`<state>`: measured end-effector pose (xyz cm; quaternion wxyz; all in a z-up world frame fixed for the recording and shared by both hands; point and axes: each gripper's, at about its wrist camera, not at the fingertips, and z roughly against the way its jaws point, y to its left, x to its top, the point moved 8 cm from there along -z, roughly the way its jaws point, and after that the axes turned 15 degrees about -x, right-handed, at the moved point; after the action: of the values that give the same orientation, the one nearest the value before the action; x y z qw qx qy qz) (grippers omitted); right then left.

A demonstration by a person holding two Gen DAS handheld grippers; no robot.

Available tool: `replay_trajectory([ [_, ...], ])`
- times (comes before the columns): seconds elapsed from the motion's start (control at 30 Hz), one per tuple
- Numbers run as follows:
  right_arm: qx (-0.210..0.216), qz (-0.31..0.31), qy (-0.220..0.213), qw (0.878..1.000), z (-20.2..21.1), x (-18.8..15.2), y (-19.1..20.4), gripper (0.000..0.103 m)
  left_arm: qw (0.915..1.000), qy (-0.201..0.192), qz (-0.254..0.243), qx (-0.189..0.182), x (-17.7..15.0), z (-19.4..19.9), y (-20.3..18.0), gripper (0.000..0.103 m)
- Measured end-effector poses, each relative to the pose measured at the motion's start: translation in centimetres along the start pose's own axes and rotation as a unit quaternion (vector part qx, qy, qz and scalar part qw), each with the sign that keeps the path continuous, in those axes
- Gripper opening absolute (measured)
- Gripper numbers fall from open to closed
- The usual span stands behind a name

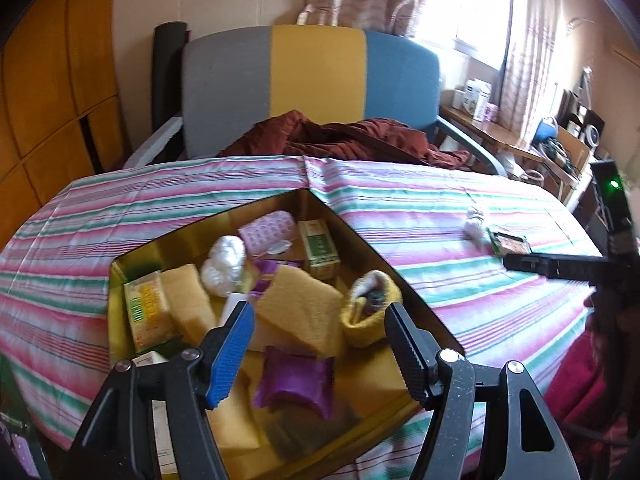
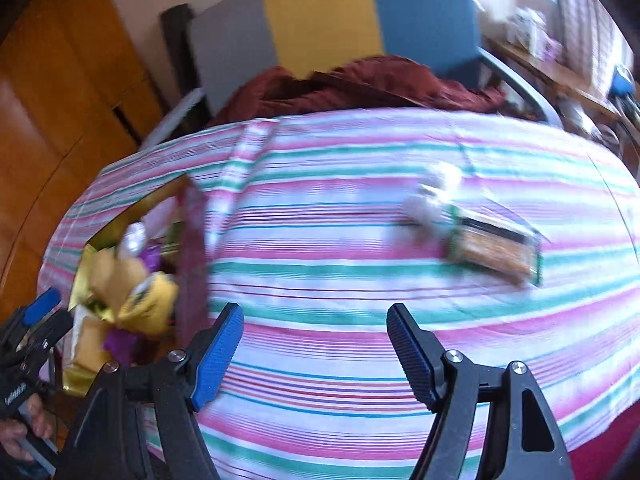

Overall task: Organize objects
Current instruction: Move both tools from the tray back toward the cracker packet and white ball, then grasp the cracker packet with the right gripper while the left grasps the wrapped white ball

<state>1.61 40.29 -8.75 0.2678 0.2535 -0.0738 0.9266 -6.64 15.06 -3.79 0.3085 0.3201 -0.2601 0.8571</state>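
The striped tablecloth (image 1: 420, 208) was matt woven cloth; the box (image 1: 132, 254) had glossy gold lining; the sponges (image 1: 300, 308) looked rough and porous.

The desk cloth (image 1: 420, 216) is striped in pink, white and green with thin blue and red lines; the box (image 1: 192, 236) on it is gold inside and holds yellow sponges (image 1: 300, 312), a purple pouch (image 1: 296, 380), a white bundle (image 1: 224, 264) and a green carton (image 1: 320, 248). The chair back (image 1: 312, 76) runs grey, yellow and blue; a rust-red cloth (image 1: 352, 140) lies below it; the left gripper (image 1: 320, 328) is black with one blue pad.
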Motion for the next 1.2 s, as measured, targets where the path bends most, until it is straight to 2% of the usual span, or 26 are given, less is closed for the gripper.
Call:
replay_trajectory([
  [0.23, -0.049, -0.081, 0.03, 0.995, -1.7, 0.9, -8.9, 0.075, 0.9996, 0.018, -0.011, -0.018, -0.3, -1.6, -1.6, 0.068],
  [0.37, -0.072, -0.083, 0.033, 0.993, -2.3, 1.7, -11.2, 0.075, 0.9994, 0.026, -0.012, -0.021, -0.6, -2.3, -2.0, 0.068],
  [0.47, -0.087, -0.044, 0.037, 0.995, -3.3, 2.4, -11.5, 0.076, 0.9991, 0.032, -0.013, -0.024, -0.6, -2.7, -2.2, 0.068],
  [0.53, -0.099, 0.018, 0.04, 0.994, -4.2, 2.7, -10.9, 0.076, 0.999, 0.035, -0.013, -0.023, -0.7, -2.9, -2.2, 0.068],
  [0.6, -0.123, 0.077, 0.045, 0.988, -5.6, 2.9, -10.5, 0.076, 0.999, 0.037, -0.011, -0.022, -0.7, -3.1, -2.0, 0.068],
  [0.8, -0.153, 0.17, 0.058, 0.972, -9.3, 3.5, -10.7, 0.076, 0.9987, 0.047, -0.007, -0.019, -0.8, -3.8, -1.8, 0.068],
  [0.9, -0.16, 0.194, 0.061, 0.966, -10.5, 4.1, -11.0, 0.076, 0.9985, 0.052, -0.003, -0.019, -0.7, -4.2, -1.7, 0.068],
  [1.07, -0.147, 0.217, 0.073, 0.962, -12.5, 4.8, -11.1, 0.077, 0.9979, 0.063, 0.002, -0.019, -0.6, -5.0, -1.7, 0.068],
  [1.2, -0.123, 0.201, 0.082, 0.968, -13.1, 5.1, -11.2, 0.073, 0.9974, 0.069, -0.002, -0.019, -0.5, -5.6, -2.2, 0.068],
])
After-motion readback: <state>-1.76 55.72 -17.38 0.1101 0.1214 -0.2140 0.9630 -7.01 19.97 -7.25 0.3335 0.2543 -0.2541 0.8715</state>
